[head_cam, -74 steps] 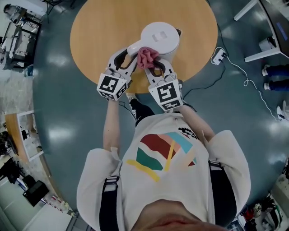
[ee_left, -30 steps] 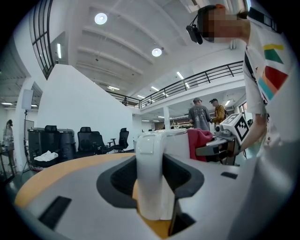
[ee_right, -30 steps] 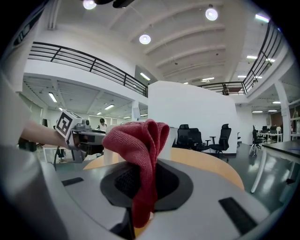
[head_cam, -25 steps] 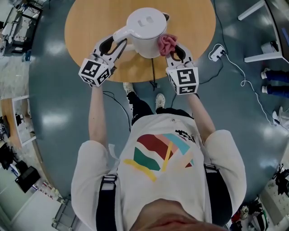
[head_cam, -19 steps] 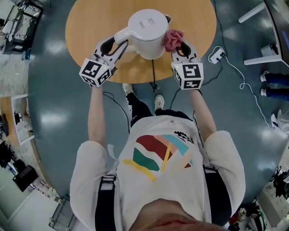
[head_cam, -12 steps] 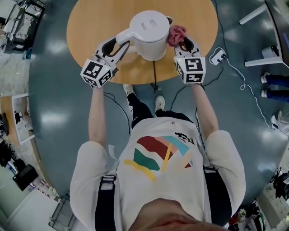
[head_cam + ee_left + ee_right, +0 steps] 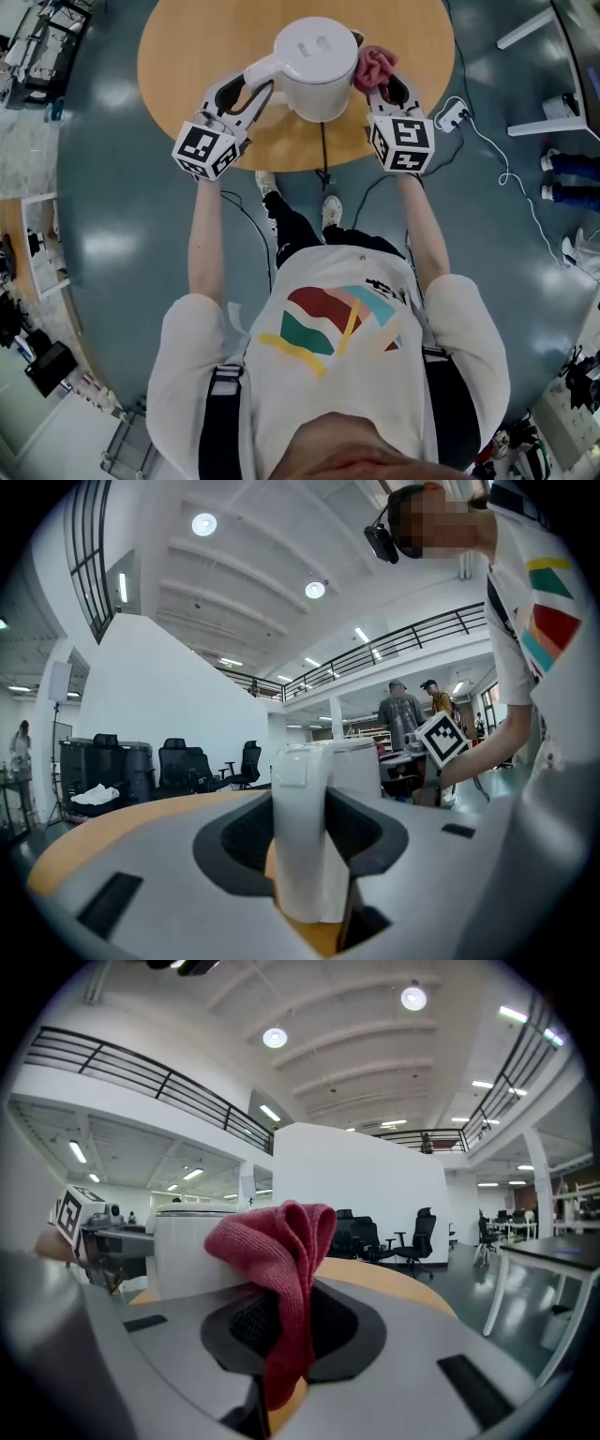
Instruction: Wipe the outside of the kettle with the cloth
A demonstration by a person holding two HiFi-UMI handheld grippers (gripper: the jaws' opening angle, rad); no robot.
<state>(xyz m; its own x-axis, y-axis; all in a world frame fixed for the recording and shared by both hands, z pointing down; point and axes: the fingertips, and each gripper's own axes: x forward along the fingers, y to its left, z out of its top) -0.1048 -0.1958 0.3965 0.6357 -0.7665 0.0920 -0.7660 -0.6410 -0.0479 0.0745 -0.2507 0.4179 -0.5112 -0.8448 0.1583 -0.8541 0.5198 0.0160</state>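
A white kettle (image 7: 317,66) stands on the round wooden table (image 7: 187,56) in the head view. Its handle (image 7: 258,70) points left, and my left gripper (image 7: 251,86) is shut on that handle (image 7: 302,841), which fills the gap between the jaws in the left gripper view. My right gripper (image 7: 379,86) is at the kettle's right side, shut on a red cloth (image 7: 375,64). The cloth (image 7: 281,1269) bunches up above the jaws and rests against the kettle's wall (image 7: 187,1251).
A black cord (image 7: 322,150) runs from the kettle over the table's near edge to the floor. A white power strip (image 7: 452,114) with a cable lies on the floor at right. Desk legs (image 7: 534,28) stand further right. Office chairs and people show in the background.
My right gripper has carried the cloth from the kettle's near right side round to its far right side. The left gripper has kept its hold on the handle.
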